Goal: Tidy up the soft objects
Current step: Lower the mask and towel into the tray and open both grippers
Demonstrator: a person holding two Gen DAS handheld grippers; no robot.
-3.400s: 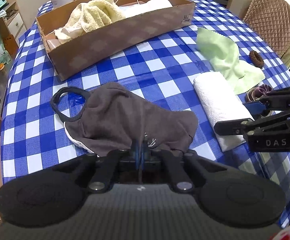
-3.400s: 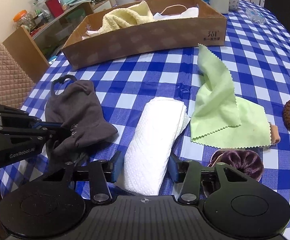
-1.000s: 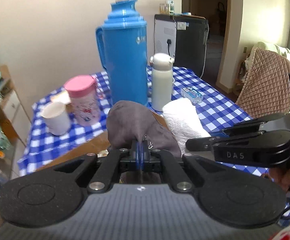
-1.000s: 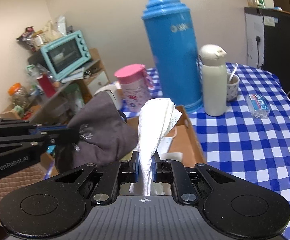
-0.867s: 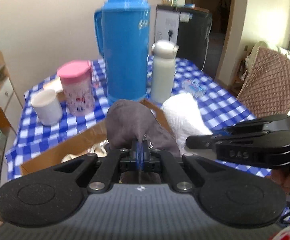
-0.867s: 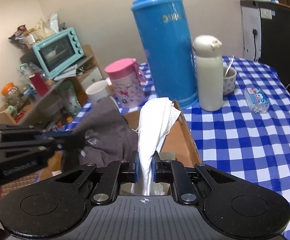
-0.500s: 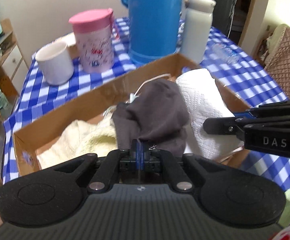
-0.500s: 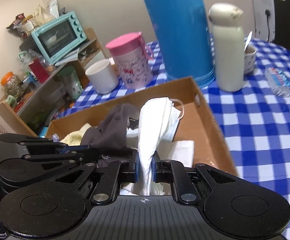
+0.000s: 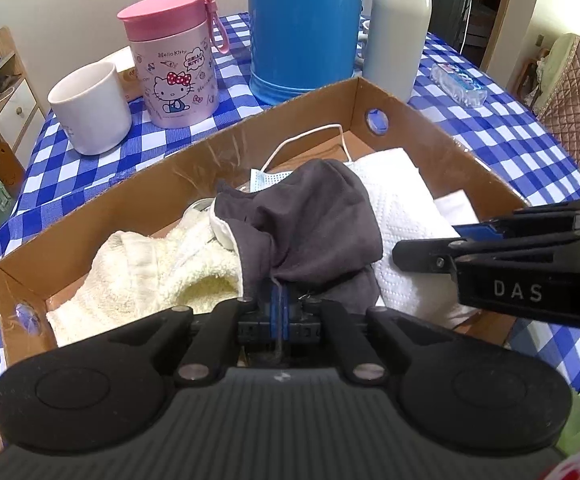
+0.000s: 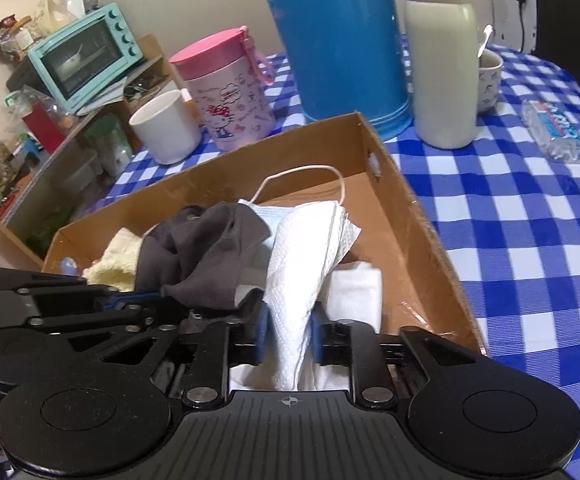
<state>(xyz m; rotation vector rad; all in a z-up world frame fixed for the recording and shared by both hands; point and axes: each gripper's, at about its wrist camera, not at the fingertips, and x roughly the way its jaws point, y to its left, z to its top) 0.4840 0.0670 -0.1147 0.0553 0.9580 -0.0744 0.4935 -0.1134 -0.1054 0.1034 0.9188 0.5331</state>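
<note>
My left gripper is shut on a grey cloth face mask and holds it low inside the cardboard box, over a cream towel. My right gripper has its jaws parted a little around a folded white paper towel, which rests in the box right of the grey mask. The paper towel also shows in the left wrist view. A blue surgical mask with a white ear loop lies under them.
Behind the box stand a white mug, a pink Hello Kitty cup, a tall blue thermos and a white flask. A tissue packet lies on the checked tablecloth. A teal oven sits on a shelf at left.
Both grippers have come down from above the table into the box. The grey mask and paper towel now rest in it. My right jaws have opened slightly around the towel.
</note>
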